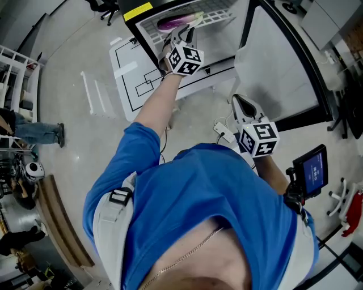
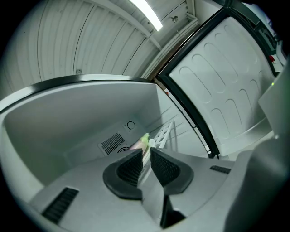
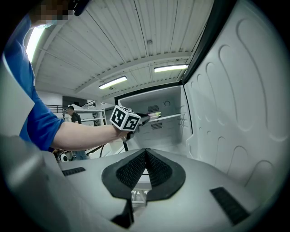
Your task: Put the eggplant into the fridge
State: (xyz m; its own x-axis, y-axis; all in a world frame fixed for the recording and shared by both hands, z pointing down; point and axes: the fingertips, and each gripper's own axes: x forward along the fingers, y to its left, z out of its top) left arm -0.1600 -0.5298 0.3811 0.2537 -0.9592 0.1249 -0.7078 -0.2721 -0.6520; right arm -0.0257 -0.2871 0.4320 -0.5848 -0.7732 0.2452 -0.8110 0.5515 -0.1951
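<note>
Eggplant (image 1: 174, 22) on fridge shelf (image 1: 218, 12) (yellow label (image 1: 138, 11) illegible)

A purple eggplant (image 1: 174, 23) with a pale green stem lies sideways on the white wire shelf (image 1: 218, 12) inside the open fridge (image 1: 144, 45), at top centre.

Bare left forearm (image 1: 154, 102) in a short blue sleeve (image 1: 129, 156), stretched out straight towards twelve o'clock. At its end the grey plastic left gripper (image 1: 180, 34) with a black-and-white marker cube, jaws a narrow gap apart. Matching grey right gripper (image 1: 243, 105) held back near the torso at two o'clock, jaws pressed together, empty.
</note>
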